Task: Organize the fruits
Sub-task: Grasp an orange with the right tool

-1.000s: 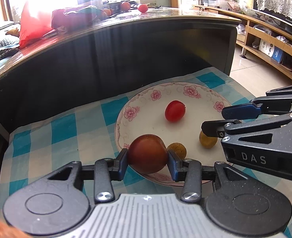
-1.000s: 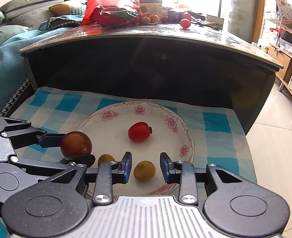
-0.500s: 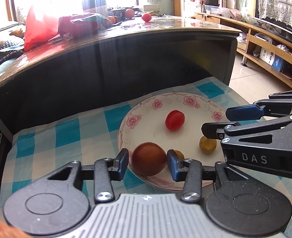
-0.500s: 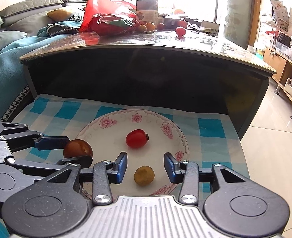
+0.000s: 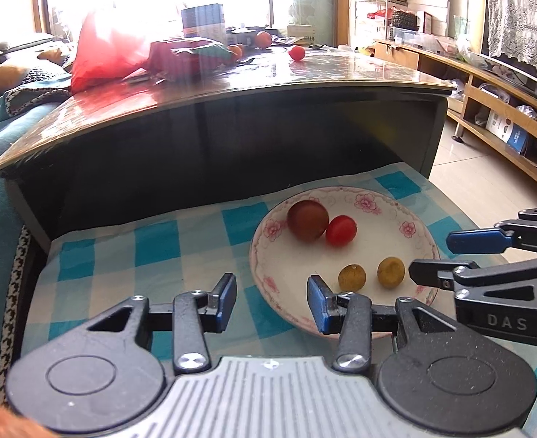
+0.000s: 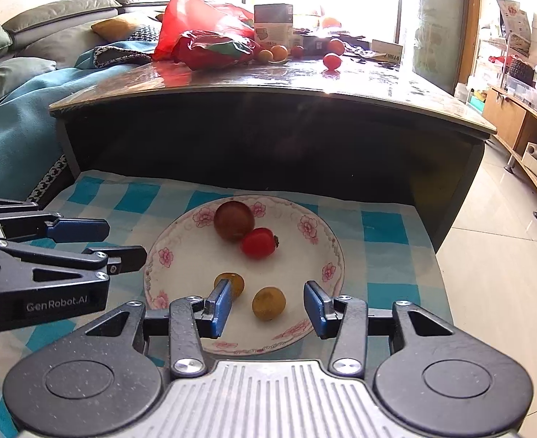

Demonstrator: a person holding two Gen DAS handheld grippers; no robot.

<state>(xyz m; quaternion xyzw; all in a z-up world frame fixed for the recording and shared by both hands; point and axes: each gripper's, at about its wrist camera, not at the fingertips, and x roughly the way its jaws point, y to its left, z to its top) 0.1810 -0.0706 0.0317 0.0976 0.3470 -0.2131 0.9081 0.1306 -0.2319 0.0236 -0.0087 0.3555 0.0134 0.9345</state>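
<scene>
A white flowered plate (image 5: 420,231) (image 6: 332,252) sits on a blue checked cloth. On it lie a brown round fruit (image 5: 307,220) (image 6: 233,221) touching a red tomato (image 5: 341,230) (image 6: 257,243), and two small yellow fruits (image 5: 351,277) (image 5: 391,272) (image 6: 268,303) (image 6: 234,281) nearer me. My left gripper (image 5: 271,301) is open and empty over the plate's near left rim; it also shows in the right wrist view (image 6: 117,242). My right gripper (image 6: 266,308) is open and empty, with one yellow fruit between its fingers; it also shows in the left wrist view (image 5: 440,255).
A dark glossy table (image 5: 268,84) (image 6: 268,84) rises right behind the cloth, with red bags (image 5: 107,51) (image 6: 202,33) and more fruit (image 5: 297,53) (image 6: 331,61) on top. A sofa (image 6: 31,73) stands left, wooden shelving (image 5: 506,109) and tiled floor (image 6: 506,255) right.
My left gripper has opened and let go of the brown fruit, which now lies on the plate against the tomato. Both grippers have drawn back and up from the plate.
</scene>
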